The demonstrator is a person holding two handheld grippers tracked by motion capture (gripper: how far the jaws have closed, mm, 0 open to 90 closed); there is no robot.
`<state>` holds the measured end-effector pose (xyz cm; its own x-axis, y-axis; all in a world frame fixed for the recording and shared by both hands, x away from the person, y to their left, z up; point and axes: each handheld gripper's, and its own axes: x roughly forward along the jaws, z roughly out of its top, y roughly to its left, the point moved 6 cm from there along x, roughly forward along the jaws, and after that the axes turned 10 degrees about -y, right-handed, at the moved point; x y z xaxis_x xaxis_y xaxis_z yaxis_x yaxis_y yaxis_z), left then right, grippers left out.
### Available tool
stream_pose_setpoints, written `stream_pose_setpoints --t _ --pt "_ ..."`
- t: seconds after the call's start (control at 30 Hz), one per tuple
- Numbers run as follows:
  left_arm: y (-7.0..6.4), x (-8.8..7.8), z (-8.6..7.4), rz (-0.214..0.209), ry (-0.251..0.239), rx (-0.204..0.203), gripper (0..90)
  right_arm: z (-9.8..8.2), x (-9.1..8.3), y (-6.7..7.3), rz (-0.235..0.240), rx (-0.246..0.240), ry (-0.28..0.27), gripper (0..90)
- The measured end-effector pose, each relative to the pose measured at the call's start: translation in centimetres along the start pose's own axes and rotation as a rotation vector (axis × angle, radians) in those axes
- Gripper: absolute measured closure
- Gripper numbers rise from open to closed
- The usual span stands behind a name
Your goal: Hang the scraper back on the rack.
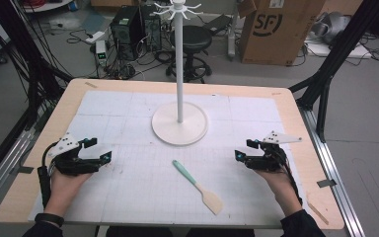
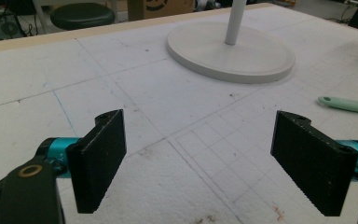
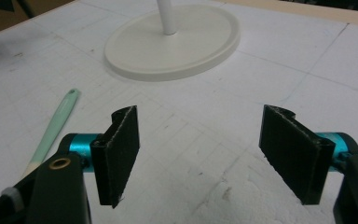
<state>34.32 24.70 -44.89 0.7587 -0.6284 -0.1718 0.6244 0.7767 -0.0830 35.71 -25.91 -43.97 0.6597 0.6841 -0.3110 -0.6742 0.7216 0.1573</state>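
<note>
A spatula [image 1: 197,185] with a mint-green handle and a pale wooden blade lies flat on the white mat, near the front middle. Its handle tip [image 2: 347,104] shows at the right of the left gripper view, and the handle [image 3: 53,128] runs along the left of the right gripper view. A white hook stand [image 1: 179,123] rises from a round base [image 2: 230,53] [image 3: 172,44] behind it. My left gripper [image 1: 98,150] rests at the mat's left, jaws wide and bare. My right gripper [image 1: 243,149] rests at the right, open, nothing between its pads.
The white gridded mat [image 1: 128,187] covers a wooden table [image 1: 306,128]. Beyond the far edge stand a black stool [image 1: 193,44], a cardboard box [image 1: 276,29] and a computer tower [image 1: 126,29] among cables. Black frame legs [image 1: 325,84] flank the table.
</note>
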Motion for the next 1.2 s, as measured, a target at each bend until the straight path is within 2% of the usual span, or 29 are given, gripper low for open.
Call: stream_pose_setpoints --t 0.2,0.37,0.4,0.5,0.53,0.6,0.63,0.67,0.77,0.9,1.07,1.2 --pt "-0.1 0.3 -0.1 -0.005 0.003 -0.005 18.7 -0.1 0.3 1.0 0.022 -0.005 0.009 22.6" --pt "-0.1 0.3 -0.1 -0.003 0.003 -0.003 18.7 -0.3 1.3 2.7 0.052 -0.018 0.025 21.0" --pt "-0.1 0.3 -0.1 -0.003 0.003 -0.002 18.7 -0.3 1.3 2.7 0.052 -0.018 0.025 21.0" --pt "-0.1 0.3 -0.1 -0.003 0.006 -0.003 18.7 -0.6 2.2 4.5 0.086 -0.041 0.051 21.2" --pt "-0.1 0.3 -0.1 -0.003 0.006 -0.003 18.7 -0.6 2.2 4.5 0.086 -0.041 0.051 21.2" --pt "-0.1 0.3 -0.1 -0.003 0.006 -0.001 18.7 -0.7 3.0 6.0 0.113 -0.056 0.068 21.5" --pt "-0.1 0.3 -0.1 -0.004 0.006 -0.001 18.7 -0.7 3.0 6.0 0.113 -0.056 0.068 21.5" --pt "-0.1 0.3 -0.1 -0.003 0.007 -0.001 18.7 -0.9 3.4 7.0 0.126 -0.060 0.077 22.0" --pt "-0.1 0.3 -0.2 -0.004 0.010 0.001 18.7 -1.1 3.9 7.9 0.128 -0.061 0.093 22.2" --pt "-0.1 0.3 -0.2 -0.007 0.010 0.003 18.7 -1.9 4.6 9.8 0.120 -0.096 0.129 26.4" --pt "-0.2 0.4 -0.2 -0.010 0.012 0.004 18.7 -2.9 5.0 10.9 0.101 -0.093 0.176 29.6" --pt "-0.2 0.4 -0.2 -0.011 0.015 0.006 18.7 -3.6 5.1 12.0 0.086 -0.124 0.196 33.6"
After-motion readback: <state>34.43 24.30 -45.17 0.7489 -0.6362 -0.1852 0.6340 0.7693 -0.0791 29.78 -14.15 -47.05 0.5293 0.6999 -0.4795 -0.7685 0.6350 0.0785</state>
